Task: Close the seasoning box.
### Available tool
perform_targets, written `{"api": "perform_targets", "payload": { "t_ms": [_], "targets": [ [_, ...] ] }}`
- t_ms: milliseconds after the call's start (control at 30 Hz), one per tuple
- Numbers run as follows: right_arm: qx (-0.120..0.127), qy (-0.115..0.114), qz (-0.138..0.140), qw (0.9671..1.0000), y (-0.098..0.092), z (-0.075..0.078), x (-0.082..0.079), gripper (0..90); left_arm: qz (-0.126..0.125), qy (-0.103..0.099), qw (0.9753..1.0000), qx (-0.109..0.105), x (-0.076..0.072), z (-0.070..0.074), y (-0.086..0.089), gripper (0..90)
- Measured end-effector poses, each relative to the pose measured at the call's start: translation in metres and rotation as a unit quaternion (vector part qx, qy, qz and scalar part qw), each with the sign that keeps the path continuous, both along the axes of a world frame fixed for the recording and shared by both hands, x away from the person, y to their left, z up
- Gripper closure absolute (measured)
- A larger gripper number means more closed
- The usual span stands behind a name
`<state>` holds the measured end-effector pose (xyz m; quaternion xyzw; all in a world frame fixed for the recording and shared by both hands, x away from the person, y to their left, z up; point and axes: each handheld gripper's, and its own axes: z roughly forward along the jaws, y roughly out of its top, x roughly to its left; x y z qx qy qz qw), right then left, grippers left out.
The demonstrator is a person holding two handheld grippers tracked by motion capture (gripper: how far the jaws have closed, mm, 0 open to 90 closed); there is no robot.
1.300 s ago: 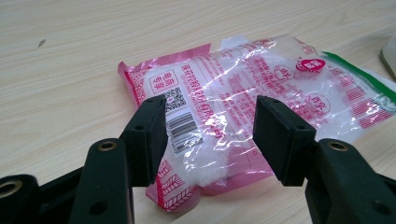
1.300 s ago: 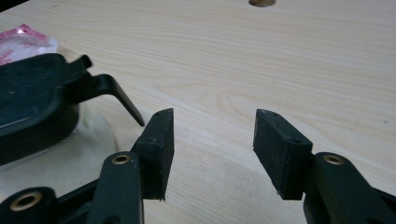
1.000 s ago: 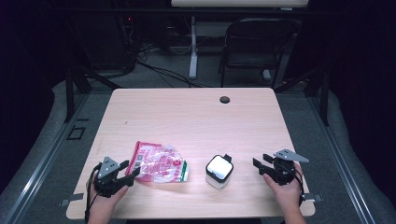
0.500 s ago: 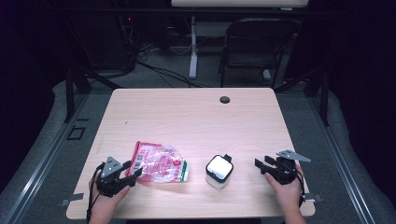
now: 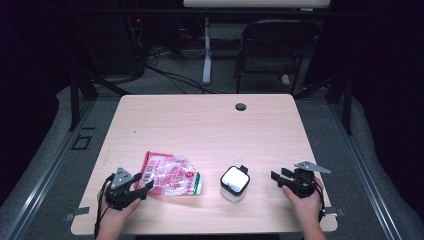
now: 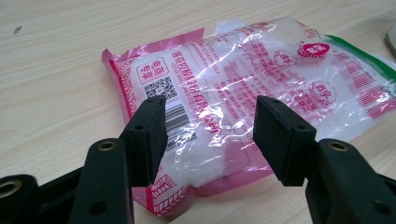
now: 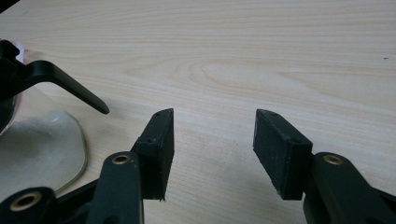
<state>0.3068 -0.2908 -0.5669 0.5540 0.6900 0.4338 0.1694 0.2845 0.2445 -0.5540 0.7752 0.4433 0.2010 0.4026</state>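
Pink and clear plastic, the bag of white granules [image 5: 171, 175] lies flat on the wooden table [image 5: 210, 125] near its front edge. My left gripper [image 6: 210, 128] hovers over the bag's barcode end, jaws spread wide, gripping nothing. Just right of the bag stands a glass jar with a white lid [image 5: 234, 183] and a black clasp. My right gripper [image 7: 212, 135] sits well right of the jar, jaws apart over bare wood, holding nothing.
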Motion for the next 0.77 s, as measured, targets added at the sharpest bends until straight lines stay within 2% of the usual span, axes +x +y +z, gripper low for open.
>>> {"api": "perform_targets", "payload": {
  "t_ms": [267,767],
  "targets": [
    [-0.002,0.003,0.01,0.9999,0.0063,-0.0029,0.0013,48.3,0.002,0.004,1.0,0.0,0.0014,-0.0012,0.0003,44.3],
    [0.0,0.009,0.007,0.9999,0.0048,-0.0039,0.0021,48.2,0.001,0.006,1.0,0.001,0.0034,-0.0021,0.0018,44.3]
  ]
}}
